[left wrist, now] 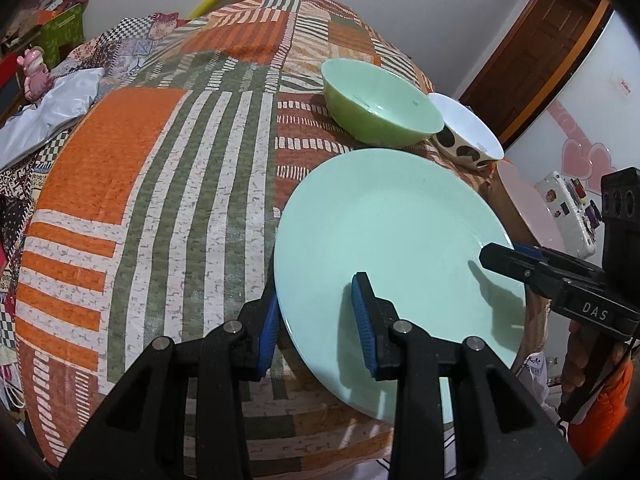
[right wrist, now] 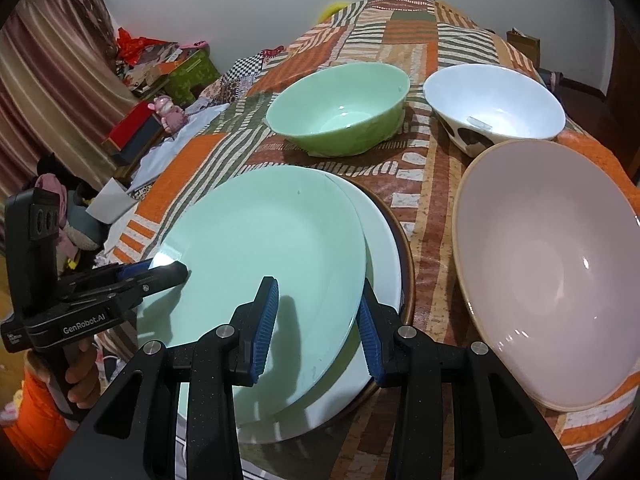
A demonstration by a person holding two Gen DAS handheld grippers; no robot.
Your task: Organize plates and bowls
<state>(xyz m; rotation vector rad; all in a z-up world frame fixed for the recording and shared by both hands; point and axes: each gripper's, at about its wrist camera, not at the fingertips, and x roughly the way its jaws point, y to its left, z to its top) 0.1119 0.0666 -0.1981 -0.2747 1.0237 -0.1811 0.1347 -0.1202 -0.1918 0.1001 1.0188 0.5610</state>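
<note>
A mint-green plate [right wrist: 256, 240] lies tilted on a white plate [right wrist: 380, 248], which sits on a dark brown-rimmed plate [right wrist: 408, 264]. My left gripper [left wrist: 316, 320] is open, its jaws straddling the green plate's [left wrist: 392, 240] left rim. My right gripper [right wrist: 318, 324] is open, straddling the same plate's right rim; it also shows in the left wrist view [left wrist: 504, 258]. A green bowl [right wrist: 340, 108], a white bowl with brown spots [right wrist: 496, 100] and a large pinkish bowl [right wrist: 548, 264] stand behind and to the right.
Everything rests on a table under an orange, green and white patterned cloth [left wrist: 160, 184]. Boxes, a pink toy [right wrist: 168, 112] and clutter lie off the table's left side. A wooden door [left wrist: 552, 36] stands at the far right.
</note>
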